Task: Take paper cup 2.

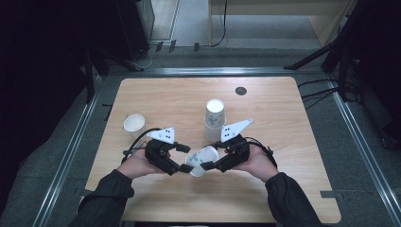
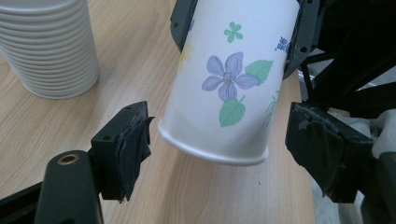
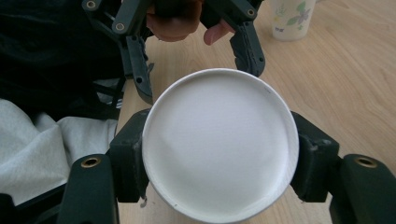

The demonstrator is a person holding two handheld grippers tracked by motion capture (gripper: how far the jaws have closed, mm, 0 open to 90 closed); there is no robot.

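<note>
While the right tool [image 1: 211, 165] clamps the flowered cup [image 1: 201, 161] low centre of frame above the bench [image 1: 283, 189], the left tool [image 1: 186, 159] straddles its rim, pads not touching; handover unfinished.

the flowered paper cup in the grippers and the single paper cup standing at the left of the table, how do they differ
The flowered paper cup lies tilted on its side in the air; the single paper cup stands upright, mouth up, on the wooden table.
The flowered cup is clamped by the right gripper, with the left gripper at its other end; the single cup stands apart, untouched.
Both are white paper cups with flower prints.
</note>
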